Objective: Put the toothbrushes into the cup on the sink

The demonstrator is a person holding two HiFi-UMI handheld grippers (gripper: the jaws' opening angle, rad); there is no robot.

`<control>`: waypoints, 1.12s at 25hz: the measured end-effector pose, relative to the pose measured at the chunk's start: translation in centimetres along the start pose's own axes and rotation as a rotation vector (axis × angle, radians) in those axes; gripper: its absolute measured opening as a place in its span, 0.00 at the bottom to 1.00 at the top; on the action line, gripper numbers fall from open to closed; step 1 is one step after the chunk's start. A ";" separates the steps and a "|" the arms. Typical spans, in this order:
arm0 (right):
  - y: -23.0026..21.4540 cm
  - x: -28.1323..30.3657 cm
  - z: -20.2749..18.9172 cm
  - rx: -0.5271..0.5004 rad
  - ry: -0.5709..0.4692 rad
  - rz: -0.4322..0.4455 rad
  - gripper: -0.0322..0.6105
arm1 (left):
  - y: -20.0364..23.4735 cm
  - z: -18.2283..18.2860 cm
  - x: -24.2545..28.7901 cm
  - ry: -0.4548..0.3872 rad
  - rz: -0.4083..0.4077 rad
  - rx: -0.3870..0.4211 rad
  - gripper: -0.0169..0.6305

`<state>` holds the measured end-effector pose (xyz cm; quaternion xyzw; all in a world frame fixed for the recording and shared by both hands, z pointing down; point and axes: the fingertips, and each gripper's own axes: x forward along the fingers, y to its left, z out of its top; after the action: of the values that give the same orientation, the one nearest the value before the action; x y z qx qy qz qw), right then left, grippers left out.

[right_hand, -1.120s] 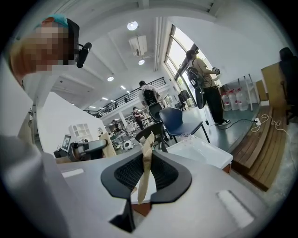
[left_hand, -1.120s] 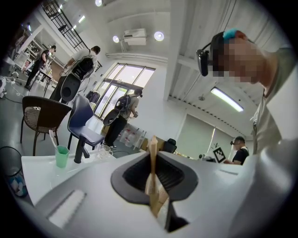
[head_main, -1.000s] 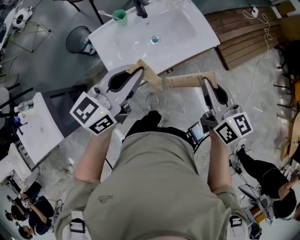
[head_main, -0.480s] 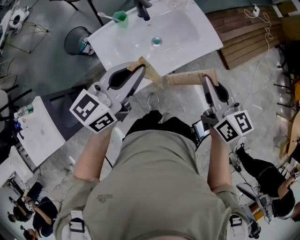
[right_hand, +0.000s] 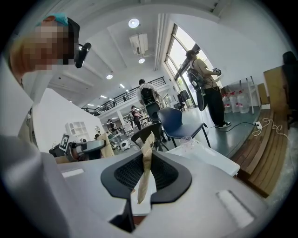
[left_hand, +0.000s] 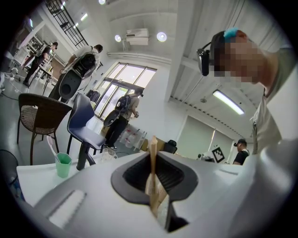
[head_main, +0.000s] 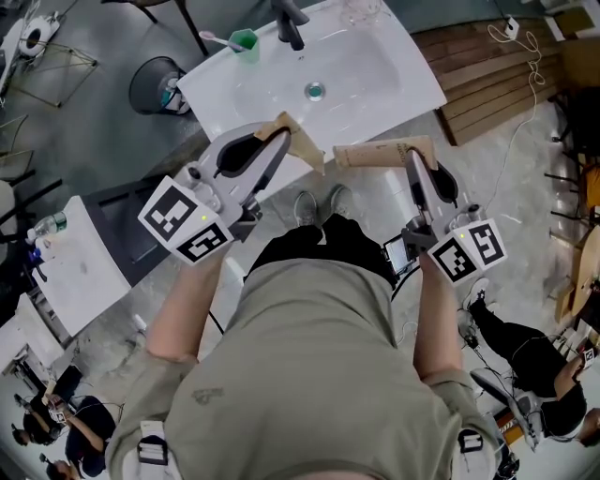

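Note:
A green cup (head_main: 244, 40) stands at the back left corner of the white sink (head_main: 375, 84), with one toothbrush (head_main: 212, 37) leaning out of it. My left gripper (head_main: 279, 142) is shut on a flat brown paper packet (head_main: 302, 148), held short of the sink's front edge. My right gripper (head_main: 411, 164) is shut on a second brown packet (head_main: 380, 156), which lies crosswise below the sink's front edge. In the left gripper view the packet (left_hand: 153, 186) stands on edge between the jaws, and the green cup (left_hand: 63, 165) lies far left. The right gripper view shows its packet (right_hand: 145, 179) clamped the same way.
A black faucet (head_main: 287, 19) and a clear glass (head_main: 354, 11) stand at the sink's back edge, around the drain (head_main: 315, 91). A dark bin (head_main: 155, 82) sits left of the sink, wooden boards (head_main: 487, 66) to its right. Chairs (left_hand: 42, 118) and people stand beyond.
Both grippers have edged a little toward the sink with their packets, and the sink sits slightly lower in the head view. Neither grip has altered.

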<state>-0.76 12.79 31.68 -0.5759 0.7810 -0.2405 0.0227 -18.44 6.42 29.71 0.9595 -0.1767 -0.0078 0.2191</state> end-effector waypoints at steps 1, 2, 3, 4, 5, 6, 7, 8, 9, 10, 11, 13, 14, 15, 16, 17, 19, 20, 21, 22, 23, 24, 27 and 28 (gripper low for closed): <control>0.0 -0.1 0.0 -0.001 -0.002 0.001 0.13 | -0.1 -0.1 0.0 0.000 0.000 0.003 0.06; 0.0 -0.1 -0.1 -0.001 -0.004 0.002 0.13 | -0.2 -0.1 0.0 0.001 0.001 0.004 0.06; -0.1 0.0 -0.1 -0.001 -0.004 0.002 0.13 | 0.0 -0.2 0.1 0.002 0.001 0.004 0.06; -0.3 0.3 0.0 -0.001 -0.002 0.000 0.13 | 0.3 -0.1 0.2 0.003 0.002 0.002 0.06; -0.5 0.7 0.1 0.000 0.001 -0.001 0.13 | 0.7 0.0 0.4 0.005 0.002 -0.002 0.06; -0.7 1.1 0.3 0.001 0.004 -0.003 0.13 | 1.1 0.1 0.6 0.006 0.003 -0.006 0.06; -0.9 1.4 0.4 0.001 0.006 -0.005 0.13 | 1.4 0.2 0.8 0.006 0.003 -0.009 0.06; -1.2 1.7 0.6 0.001 0.006 -0.006 0.13 | 1.7 0.2 1.1 0.007 0.003 -0.010 0.06; -1.4 1.9 0.7 0.001 0.005 -0.007 0.13 | 1.9 0.3 1.3 0.008 0.003 -0.010 0.06; -1.6 2.0 0.8 0.001 0.004 -0.008 0.13 | 2.0 0.3 1.6 0.009 0.003 -0.010 0.06; -1.9 2.2 0.9 0.001 0.004 -0.009 0.13 | 2.1 0.3 1.8 0.009 0.003 -0.009 0.06; -2.4 2.4 1.2 0.002 0.002 -0.011 0.13 | 2.4 0.4 2.3 0.010 0.005 -0.008 0.06; -2.7 2.6 1.4 0.002 0.001 -0.013 0.13 | 2.5 0.4 2.5 0.010 0.007 -0.007 0.06; -3.0 2.8 1.6 0.000 0.000 -0.013 0.13 | 2.7 0.5 2.8 0.009 0.010 -0.006 0.06; -3.3 3.1 1.8 -0.003 0.000 -0.013 0.13 | 2.9 0.7 3.1 0.008 0.013 -0.005 0.06; -3.6 3.4 2.1 -0.006 0.002 -0.011 0.13 | 3.1 0.8 3.5 0.008 0.016 -0.005 0.06; -4.2 3.9 2.4 -0.010 0.006 -0.006 0.13 | 3.4 0.9 4.2 0.008 0.021 -0.006 0.06; -4.5 4.1 2.6 -0.010 0.008 -0.004 0.13 | 3.5 1.0 4.5 0.010 0.023 -0.006 0.06; -4.8 4.3 2.7 -0.009 0.010 0.000 0.13 | 3.6 1.0 4.8 0.011 0.026 -0.005 0.06; -5.1 4.6 2.8 -0.009 0.012 0.005 0.13 | 3.8 1.1 5.0 0.011 0.030 -0.005 0.06; -5.4 4.8 2.9 -0.009 0.014 0.010 0.13 | 4.0 1.1 5.3 0.010 0.035 -0.005 0.06; -5.7 5.1 3.1 -0.009 0.017 0.015 0.13 | 4.2 1.2 5.6 0.010 0.040 -0.005 0.06; -7.0 6.1 3.6 -0.007 0.023 0.029 0.13 | 4.8 1.4 6.8 0.011 0.055 -0.004 0.06; -7.5 6.4 3.8 -0.007 0.025 0.033 0.13 | 5.1 1.5 7.3 0.010 0.060 -0.004 0.06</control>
<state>4.95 3.96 32.84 -0.5600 0.7914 -0.2446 0.0146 -13.42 -0.98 30.99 0.9534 -0.2044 0.0035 0.2220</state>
